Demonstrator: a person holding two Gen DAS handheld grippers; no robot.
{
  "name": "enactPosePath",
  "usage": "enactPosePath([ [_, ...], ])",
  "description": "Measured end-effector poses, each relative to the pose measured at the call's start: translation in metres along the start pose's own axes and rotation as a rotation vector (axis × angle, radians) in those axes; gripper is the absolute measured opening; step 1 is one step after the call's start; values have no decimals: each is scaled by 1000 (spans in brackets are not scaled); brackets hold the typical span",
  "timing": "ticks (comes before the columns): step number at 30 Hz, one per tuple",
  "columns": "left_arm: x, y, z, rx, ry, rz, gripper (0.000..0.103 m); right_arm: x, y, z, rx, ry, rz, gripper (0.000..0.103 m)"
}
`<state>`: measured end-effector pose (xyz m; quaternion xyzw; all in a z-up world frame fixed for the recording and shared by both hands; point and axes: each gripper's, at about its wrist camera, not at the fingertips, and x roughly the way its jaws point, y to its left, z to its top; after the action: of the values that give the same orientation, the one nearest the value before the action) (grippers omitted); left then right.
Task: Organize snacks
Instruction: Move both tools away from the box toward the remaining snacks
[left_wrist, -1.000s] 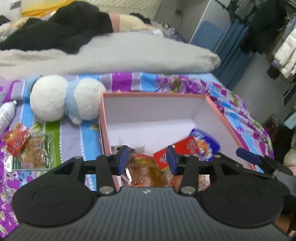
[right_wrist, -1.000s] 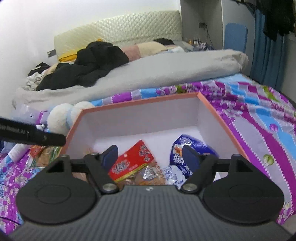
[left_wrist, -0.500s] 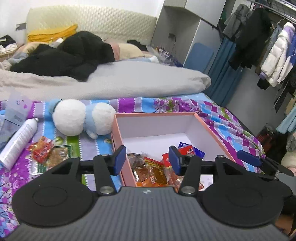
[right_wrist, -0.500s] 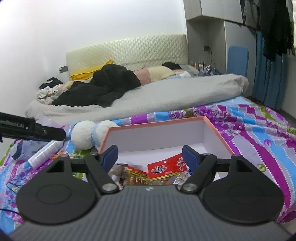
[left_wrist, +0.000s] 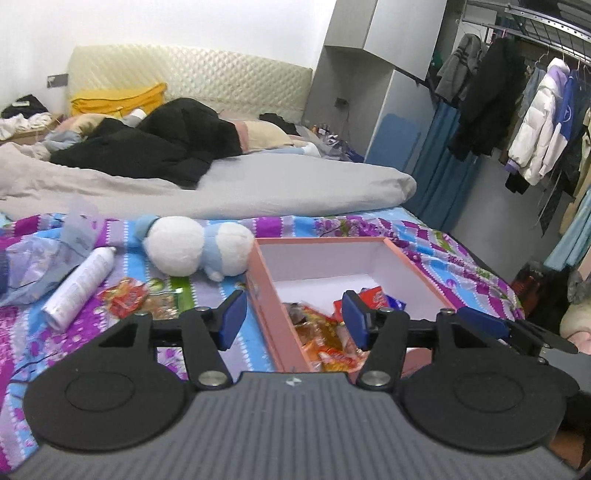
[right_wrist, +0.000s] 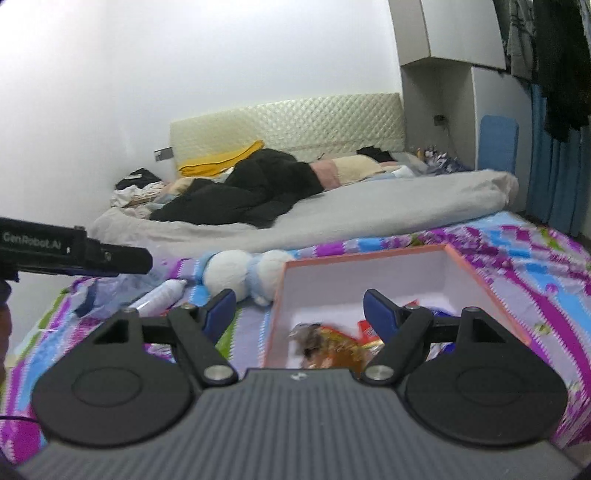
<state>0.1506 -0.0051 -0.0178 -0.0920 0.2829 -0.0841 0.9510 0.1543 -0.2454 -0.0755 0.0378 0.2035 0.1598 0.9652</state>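
Both grippers are empty. Left gripper (left_wrist: 294, 318) has just been opening, right gripper (right_wrist: 299, 314) spread wide. Snacks (left_wrist: 325, 332) sit in the pink box (left_wrist: 273, 314).

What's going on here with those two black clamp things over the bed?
A person is tidying snacks on the bed with a handheld gripper in each hand. Several packets already lie in the pink box; a red snack packet and another beside it are still out on the patterned bedspread, near a white spray bottle and a plush toy. The left gripper has just been opening and holds nothing; the right gripper is open and empty too.
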Motion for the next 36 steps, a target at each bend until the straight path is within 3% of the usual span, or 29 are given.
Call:
enactPosePath([
  [15,-55,42,-84,-101,62,69,70,-41,44,-59,12,80,83,78],
  [17,-58,49,-91,-111,63,88,75,-42,49,-65,18,95,94,78],
  [19,-57,55,-96,-119,64,119,85,-40,51,-70,23,106,109,77],
  [25,-46,78,-103,-127,72,217,92,-29,61,-76,6,126,127,78],
  [36,3,129,-114,-214,84,243,92,28,77,-87,-58,178,173,77],
])
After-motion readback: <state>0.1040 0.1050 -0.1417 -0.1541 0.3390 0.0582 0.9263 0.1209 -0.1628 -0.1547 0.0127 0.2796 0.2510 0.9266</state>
